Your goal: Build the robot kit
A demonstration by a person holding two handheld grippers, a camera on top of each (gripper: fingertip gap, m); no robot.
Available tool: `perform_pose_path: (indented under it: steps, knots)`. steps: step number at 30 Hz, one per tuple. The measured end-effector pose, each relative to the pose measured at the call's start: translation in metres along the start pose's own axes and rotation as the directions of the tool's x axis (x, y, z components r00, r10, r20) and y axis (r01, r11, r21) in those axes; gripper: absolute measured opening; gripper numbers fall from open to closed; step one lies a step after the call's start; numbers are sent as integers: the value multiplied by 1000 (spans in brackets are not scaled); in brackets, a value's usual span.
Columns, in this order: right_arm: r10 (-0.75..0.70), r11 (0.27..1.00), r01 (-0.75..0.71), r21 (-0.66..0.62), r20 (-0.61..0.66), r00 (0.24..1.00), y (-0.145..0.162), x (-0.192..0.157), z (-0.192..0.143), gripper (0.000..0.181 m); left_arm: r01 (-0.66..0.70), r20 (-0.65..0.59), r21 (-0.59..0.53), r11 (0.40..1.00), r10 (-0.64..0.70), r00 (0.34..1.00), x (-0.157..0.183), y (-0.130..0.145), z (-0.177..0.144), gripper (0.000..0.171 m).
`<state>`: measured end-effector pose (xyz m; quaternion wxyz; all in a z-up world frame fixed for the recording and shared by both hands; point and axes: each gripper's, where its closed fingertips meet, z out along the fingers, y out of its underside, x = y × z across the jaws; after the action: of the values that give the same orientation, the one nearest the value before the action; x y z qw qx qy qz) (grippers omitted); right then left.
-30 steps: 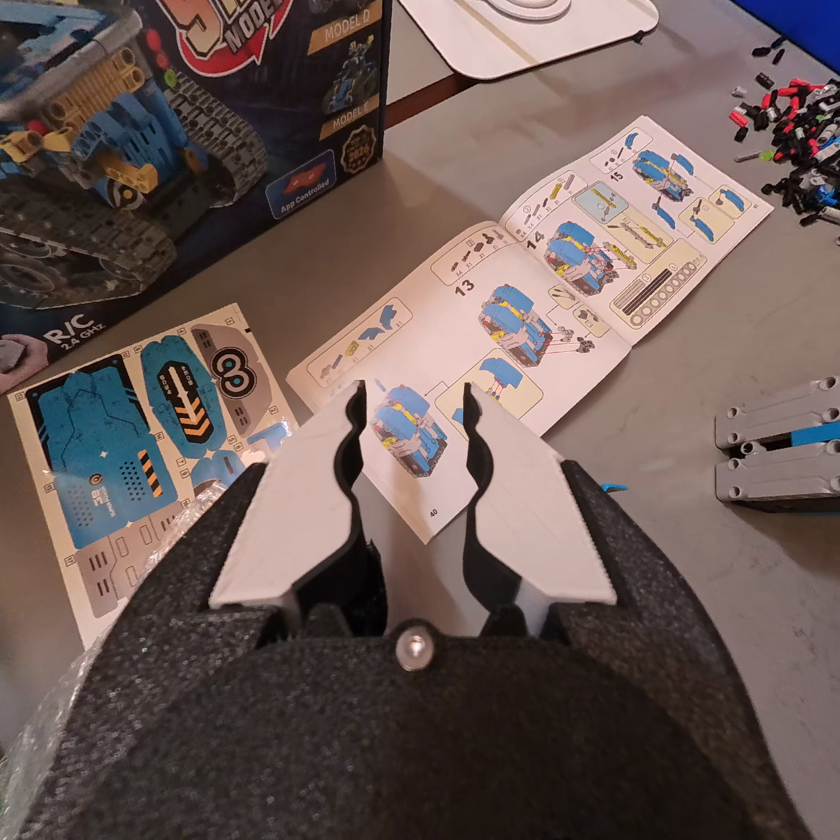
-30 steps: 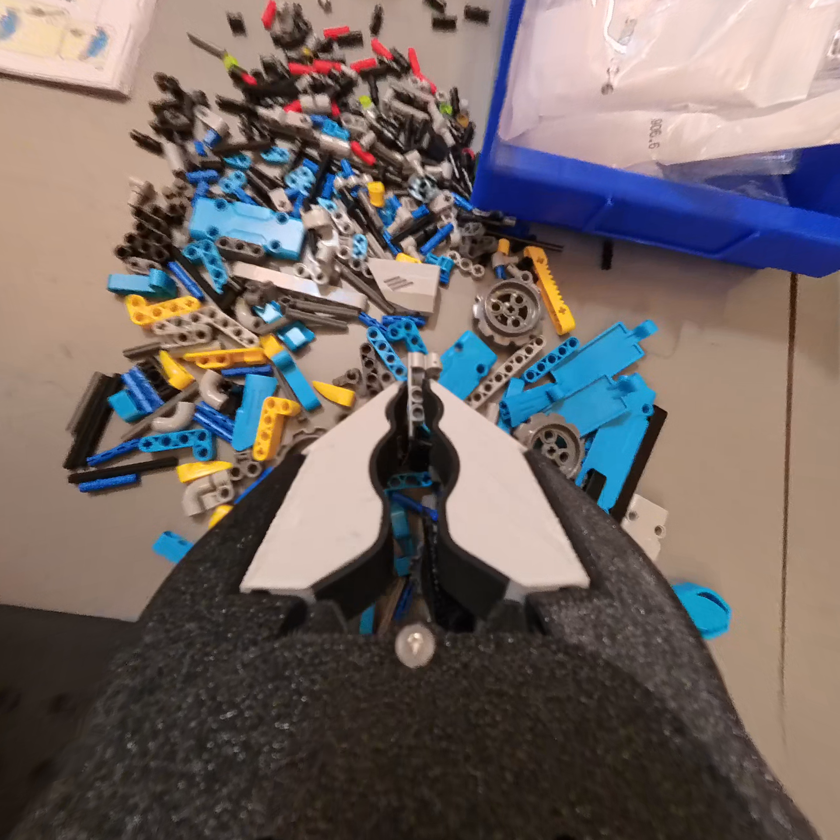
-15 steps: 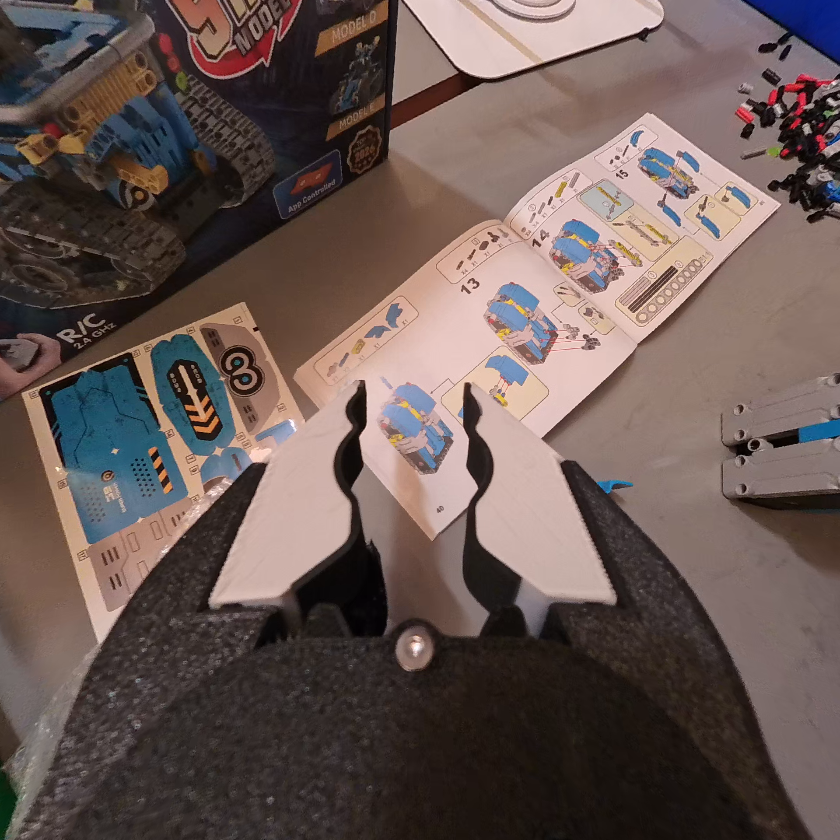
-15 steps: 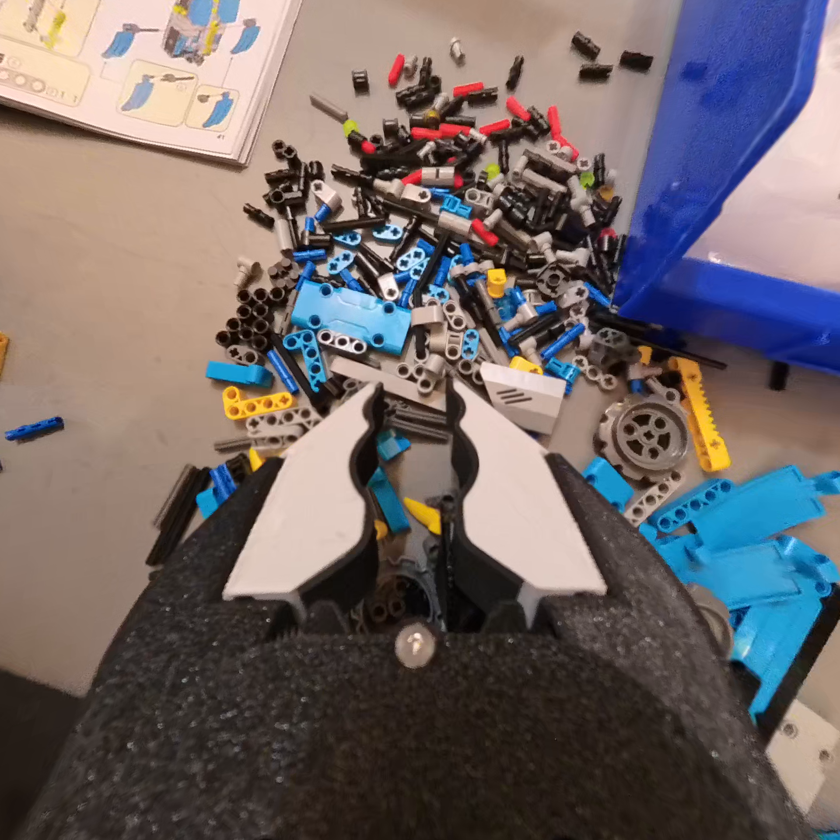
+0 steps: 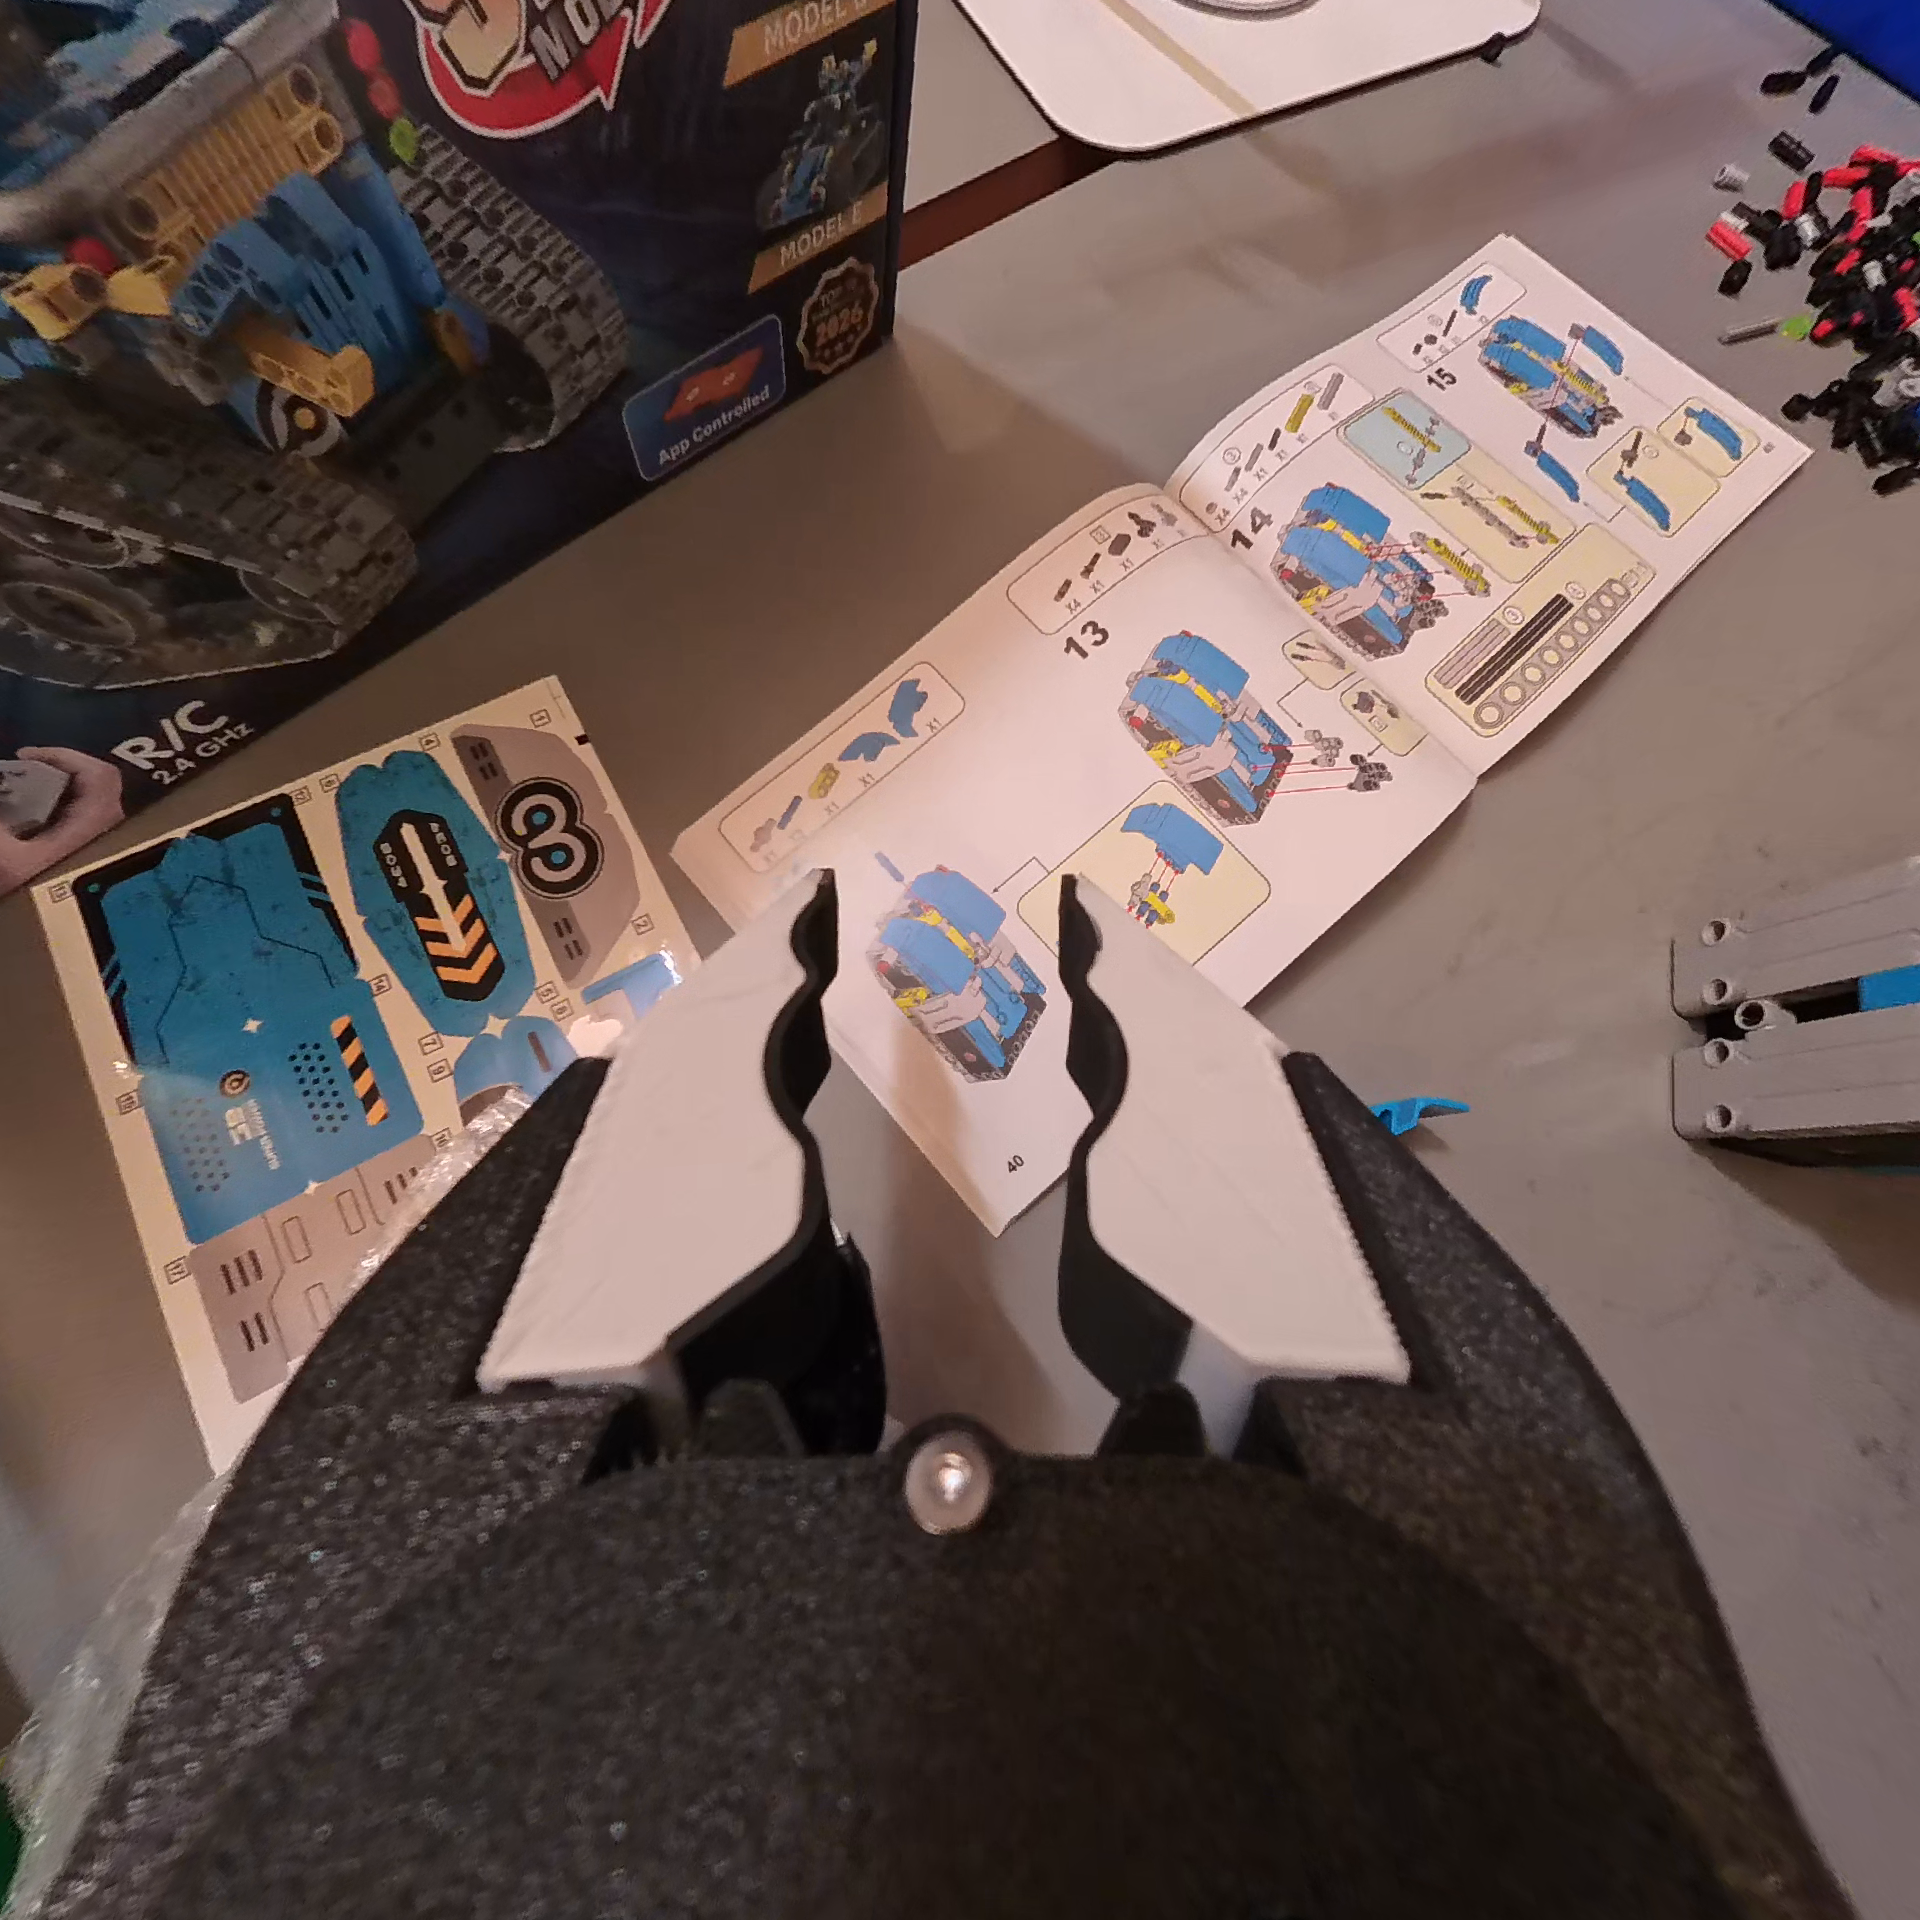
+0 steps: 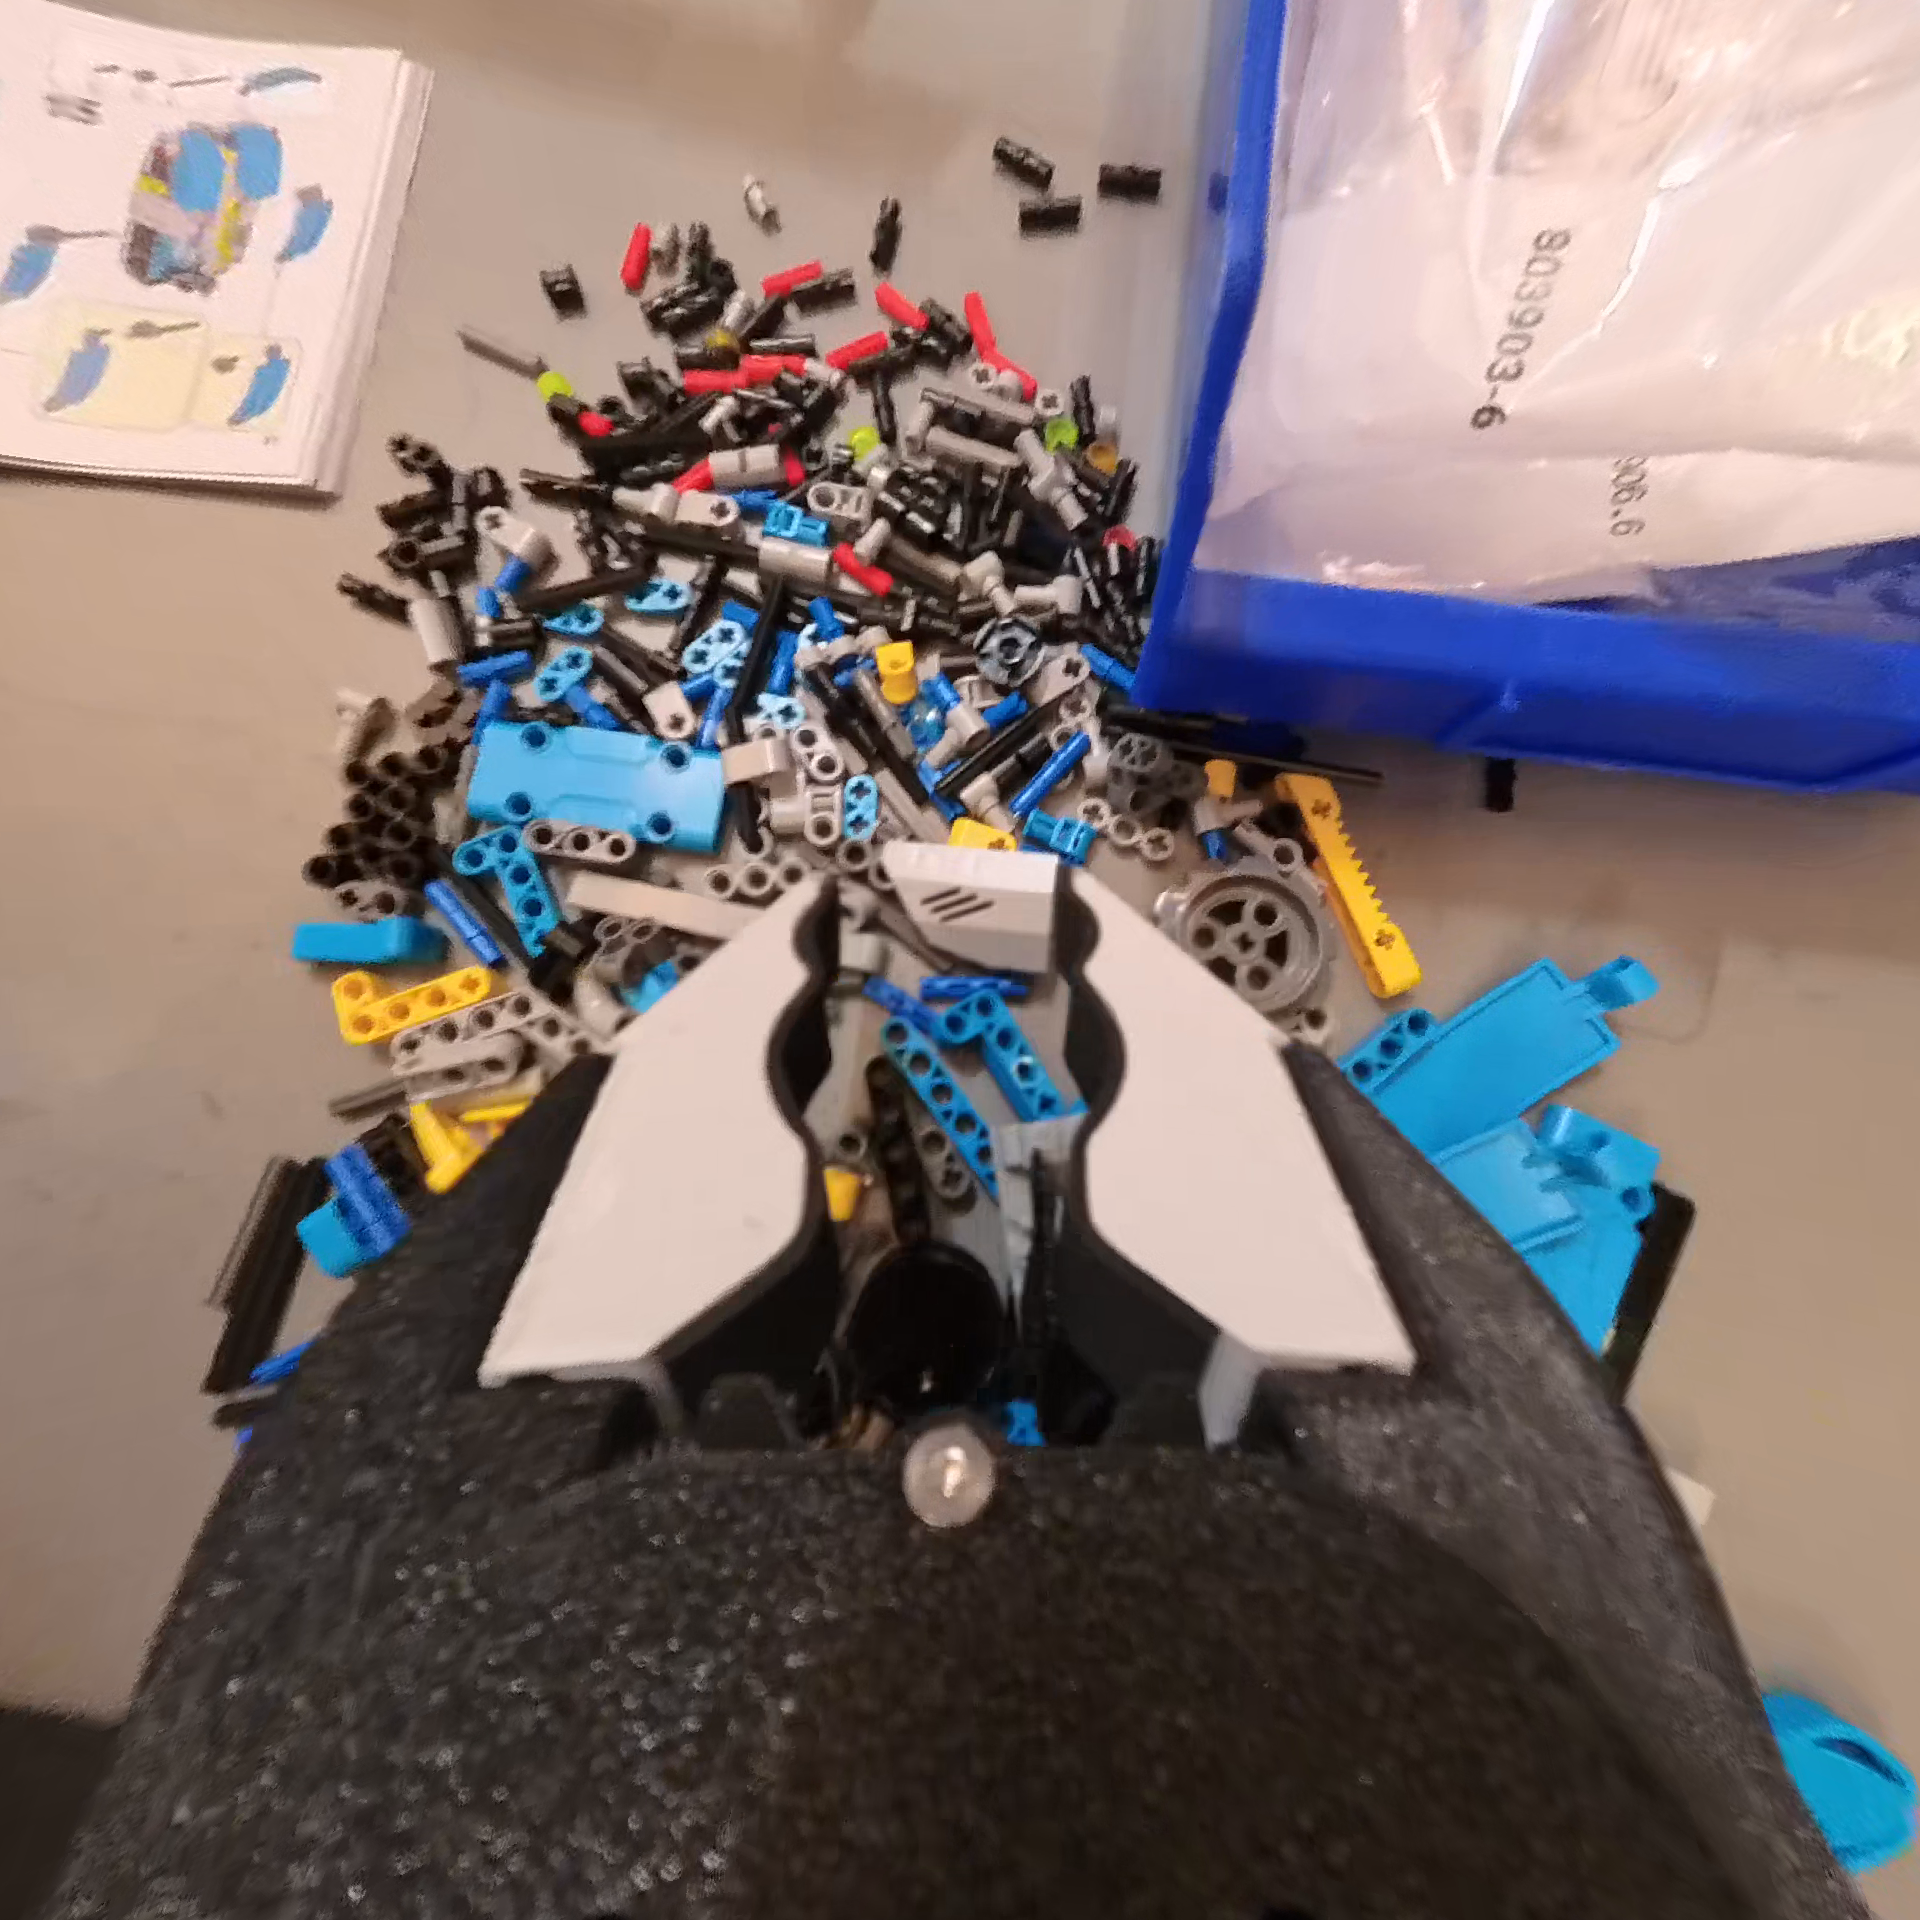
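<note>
- Sticker sheet [image 5: 312, 997] lies flat on the grey counter [image 5: 1558, 1455] at nine o'clock of the left claw [image 5: 945, 899], below the printed toy box [image 5: 416, 312] at eleven o'clock.
- Left claw is parted wide and holds nothing; it hangs over the near corner of the open instruction booklet [image 5: 1247, 665], and whether it touches the page cannot be told.
- At three o'clock of it sits a grey beam assembly [image 5: 1808, 1029], well apart, with a small blue piece [image 5: 1418, 1112] between the two.
- In the right wrist view, the same booklet shows at eleven o'clock, clear of the heap.
- Right claw [image 6: 951, 904] is wide open and empty, low over the pile of small building parts [image 6: 779, 623]; a grey slotted panel [image 6: 977, 914] lies between its tips, with blue beams under the gap.
- A grey gear wheel [image 6: 1247, 935] lies just beside its right finger, a yellow toothed rack [image 6: 1351, 883] beyond it.
- At one o'clock stands the blue bin [image 6: 1455, 665] holding clear bags [image 6: 1610, 312].
- Judgement: any grip here wants the fingers squared on one piece, neighbours left clear.
</note>
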<state>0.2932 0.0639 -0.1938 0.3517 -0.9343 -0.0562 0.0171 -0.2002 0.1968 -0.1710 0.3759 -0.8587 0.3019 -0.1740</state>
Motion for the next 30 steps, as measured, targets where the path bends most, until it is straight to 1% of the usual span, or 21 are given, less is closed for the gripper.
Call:
perform_pose_path:
  steps: [2, 5, 6, 12, 15, 17, 21, 22, 25, 26, 28, 30]
  knots:
    - [-32, 999, 31, -32, -45, 998, 2, 7, 9, 42, 1, -3, 1, 1000, -1, 1000, 0, 0, 0, 42]
    - [-34, 995, 33, -90, -13, 999, 12, 5, 19, 35, 0, -2, -1, 1000, 0, 1000, 0, 0, 0, 42]
    - [-23, 996, 22, -85, -6, 1000, 13, 6, 18, 35, 0, -3, -2, 1000, 0, 1000, 0, 1, 0, 42]
    - [-9, 986, 3, -164, -37, 999, 36, 20, 0, 34, 4, -6, -7, 1000, -4, 1000, 0, 3, 2, 42]
    - [35, 985, -37, -170, -14, 999, 40, 19, -4, 34, 6, -5, -11, 1000, -6, 1000, 0, 4, 3, 42]
    - [54, 988, -54, -147, -8, 999, 34, 20, -4, 37, 7, -7, -9, 1000, -8, 1000, 0, 3, 3, 42]
    - [85, 995, -83, -47, 37, 996, 6, 13, 4, 45, 3, -4, -3, 1000, -3, 1000, 0, 1, 1, 42]
    - [87, 996, -86, -30, 46, 995, -1, 11, 8, 45, 2, -4, -3, 1000, -2, 1000, 0, 1, 1, 42]
    - [73, 997, -73, -8, 34, 997, -13, 8, 23, 38, 1, -2, -1, 1000, -1, 1000, 0, 0, 0, 42]
    - [76, 997, -75, -5, 40, 996, -17, 5, 28, 33, 1, -2, 0, 1000, -1, 1000, 0, 0, 1, 42]
    - [73, 997, -72, -20, 35, 997, -19, 2, 36, 32, 1, -3, -2, 1000, -1, 1000, 1, 1, 1, 42]
    - [70, 997, -69, -45, 24, 997, -15, 0, 42, 26, 0, -4, -5, 1000, 0, 1000, 1, 2, 2, 42]
